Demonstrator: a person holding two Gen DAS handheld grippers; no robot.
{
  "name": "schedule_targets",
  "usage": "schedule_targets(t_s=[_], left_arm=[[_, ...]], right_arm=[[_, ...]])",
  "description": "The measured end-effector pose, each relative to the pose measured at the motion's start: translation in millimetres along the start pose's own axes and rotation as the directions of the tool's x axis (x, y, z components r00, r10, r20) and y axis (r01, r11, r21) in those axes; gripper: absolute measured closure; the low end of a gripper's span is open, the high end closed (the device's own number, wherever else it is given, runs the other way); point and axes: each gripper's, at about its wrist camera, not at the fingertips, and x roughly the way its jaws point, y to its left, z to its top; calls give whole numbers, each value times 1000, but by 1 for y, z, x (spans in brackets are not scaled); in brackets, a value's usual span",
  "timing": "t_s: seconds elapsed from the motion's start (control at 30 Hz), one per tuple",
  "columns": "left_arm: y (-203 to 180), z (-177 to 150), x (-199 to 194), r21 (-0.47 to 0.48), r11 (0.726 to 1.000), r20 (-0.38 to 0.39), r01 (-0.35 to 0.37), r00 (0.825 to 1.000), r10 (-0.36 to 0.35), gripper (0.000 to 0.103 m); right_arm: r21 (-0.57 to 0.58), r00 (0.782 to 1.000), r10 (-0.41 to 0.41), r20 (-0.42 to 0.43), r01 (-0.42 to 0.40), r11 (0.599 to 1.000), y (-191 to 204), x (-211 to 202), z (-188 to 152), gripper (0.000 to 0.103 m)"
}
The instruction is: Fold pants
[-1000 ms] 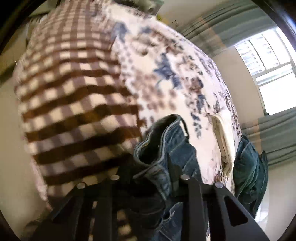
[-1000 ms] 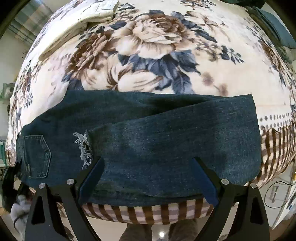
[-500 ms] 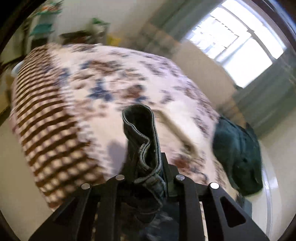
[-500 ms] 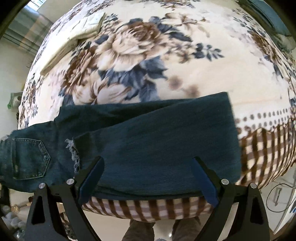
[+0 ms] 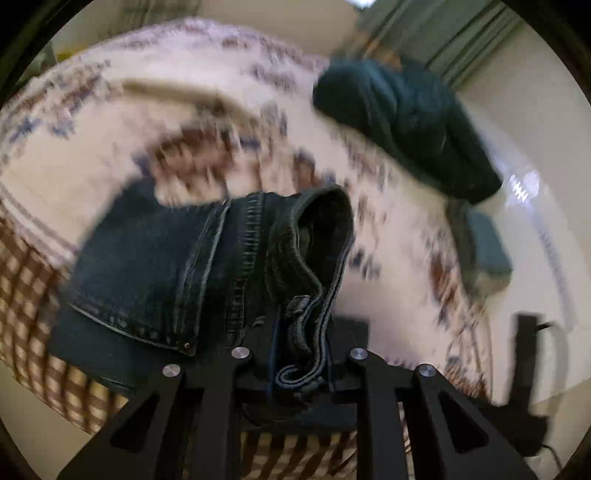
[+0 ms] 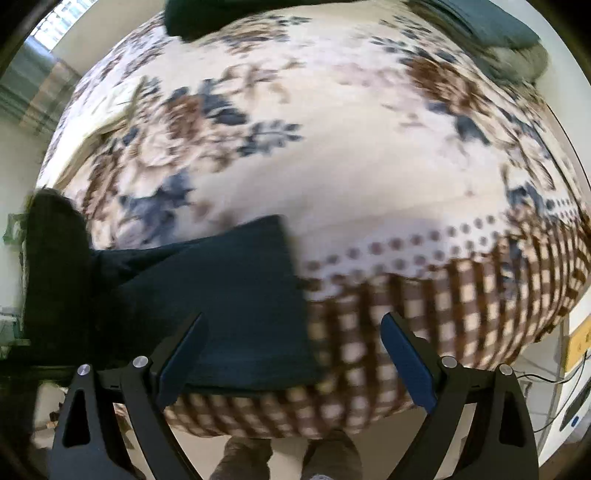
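Dark blue jeans (image 6: pixel 221 295) lie on the flowered bed blanket (image 6: pixel 332 166) near its checked front edge. In the left wrist view my left gripper (image 5: pixel 295 354) is shut on the jeans' waistband (image 5: pixel 295 258), holding it bunched and lifted above the blanket; a back pocket (image 5: pixel 147 266) shows to the left. In the right wrist view my right gripper (image 6: pixel 291 354) is open and empty, its blue-padded fingers (image 6: pixel 406 362) above the front edge of the bed, with the jeans' leg end under the left finger. Both views are blurred.
A dark green bundle of cloth (image 5: pixel 406 118) lies on the far side of the bed, also at the top of the right wrist view (image 6: pixel 207 18). A window and curtains (image 6: pixel 44 81) stand behind. The person's feet (image 6: pixel 288 461) show on the floor below.
My left gripper has swung round with the waistband, carrying it across over the jeans. In the right wrist view the jeans have drawn leftward, and the visible leg part is shorter.
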Motion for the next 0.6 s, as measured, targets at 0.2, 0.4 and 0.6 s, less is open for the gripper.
schedule_targets(t_s=[0.2, 0.4, 0.6], left_arm=[[-2, -13, 41, -6, 999, -148, -52, 988, 50, 85], [-20, -1, -2, 40, 996, -164, -73, 983, 79, 35], [6, 25, -46, 81, 982, -88, -171, 980, 178, 12]], right_arm=[[82, 998, 57, -31, -54, 995, -39, 8, 0, 7], [97, 965, 257, -57, -251, 963, -35, 6, 1, 7], [80, 884, 451, -120, -444, 892, 14, 19, 11, 7]])
